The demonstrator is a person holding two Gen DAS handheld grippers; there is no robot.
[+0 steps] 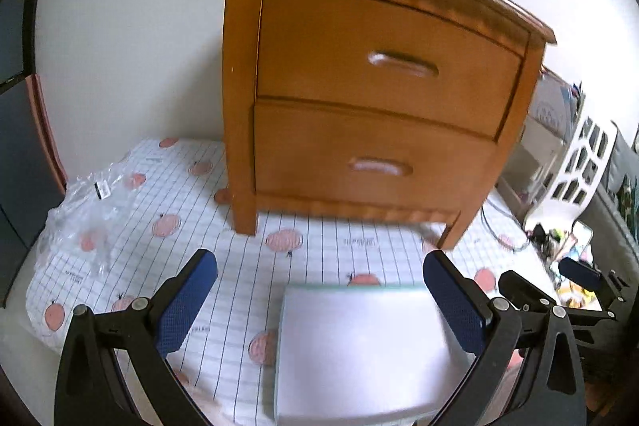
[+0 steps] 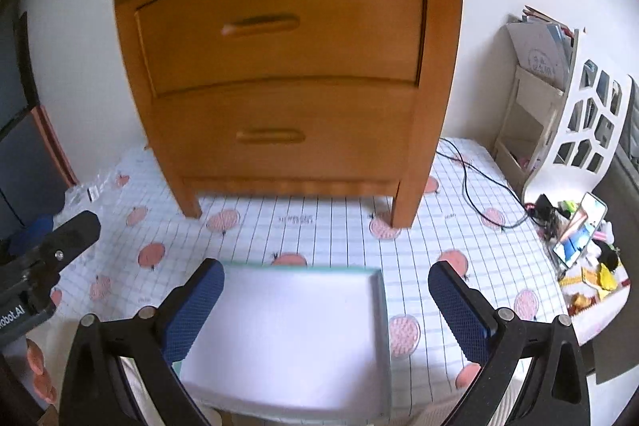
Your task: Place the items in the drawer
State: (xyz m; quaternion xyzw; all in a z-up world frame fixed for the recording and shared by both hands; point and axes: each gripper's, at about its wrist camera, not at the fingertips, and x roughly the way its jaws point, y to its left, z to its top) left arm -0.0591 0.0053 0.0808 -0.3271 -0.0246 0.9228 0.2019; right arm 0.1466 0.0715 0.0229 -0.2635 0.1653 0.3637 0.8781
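Near the desk's front edge lies the white pad (image 2: 287,338), before the wooden cabinet (image 2: 287,66), both drawers shut. Left claw (image 1: 319,302) and right claw (image 2: 325,306) spread, empty. Best to hook the top drawer handle (image 2: 261,24) squarely and pull straight first.
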